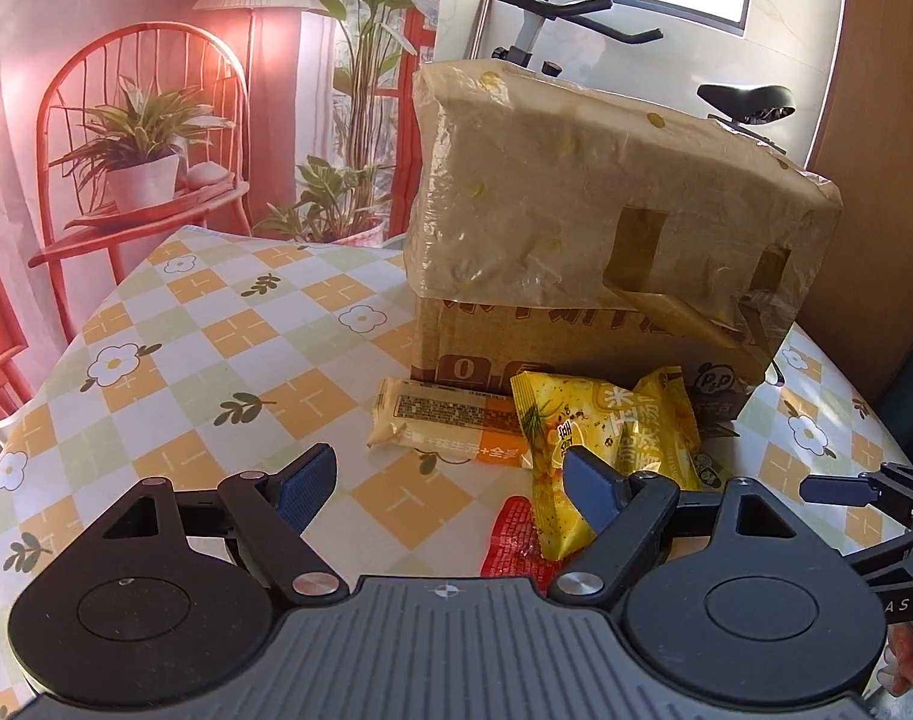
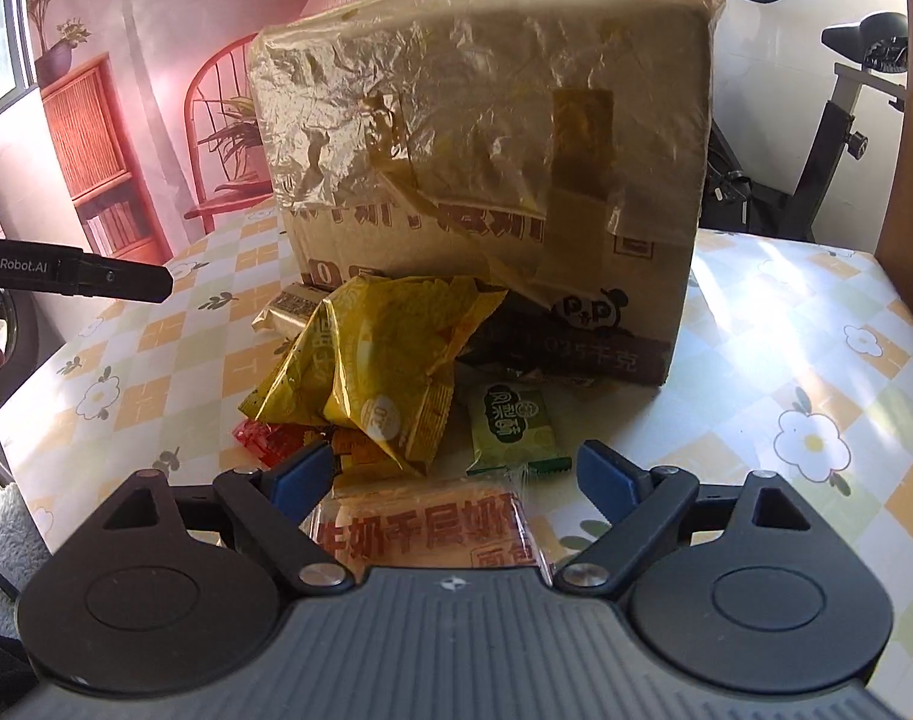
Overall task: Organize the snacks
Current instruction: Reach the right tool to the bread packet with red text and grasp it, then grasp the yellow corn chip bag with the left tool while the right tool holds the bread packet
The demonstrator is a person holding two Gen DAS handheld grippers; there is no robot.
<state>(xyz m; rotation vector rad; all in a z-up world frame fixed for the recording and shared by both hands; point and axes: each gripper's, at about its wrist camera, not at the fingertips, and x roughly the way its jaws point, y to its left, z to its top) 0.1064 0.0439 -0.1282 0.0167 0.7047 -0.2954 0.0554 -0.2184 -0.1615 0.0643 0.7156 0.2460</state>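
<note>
Both tools are at the reach-in stage of sorting the snacks, and nothing is gripped yet. The left tool (image 1: 450, 483) stands wide, with only checked cloth between its blue pads. Just ahead of it and slightly right lies the yellow packet (image 1: 555, 468), overlapping a red wrapper (image 1: 516, 540). A beige bar (image 1: 444, 420) sits a little further ahead, against the foot of the cardboard box (image 1: 576, 228).

The right tool (image 2: 453, 480) is also wide. The orange wafer pack (image 2: 426, 531) lies directly under and between its jaws, though the pads do not press on it. Just beyond its tips is a small green packet (image 2: 513, 429), and ahead to the left a heap of crumpled yellow bags (image 2: 372, 360) leans on the box (image 2: 486, 150). The box's open top is out of view, so it is probably the place for the snacks, but I cannot be sure.

The next move seems to call for picking one packet apiece. The right tool would need to settle around the wafer pack's long edges and close. The left would need to shift right over the yellow packet without dragging the red wrapper along on the surface (image 1: 216, 348).
</note>
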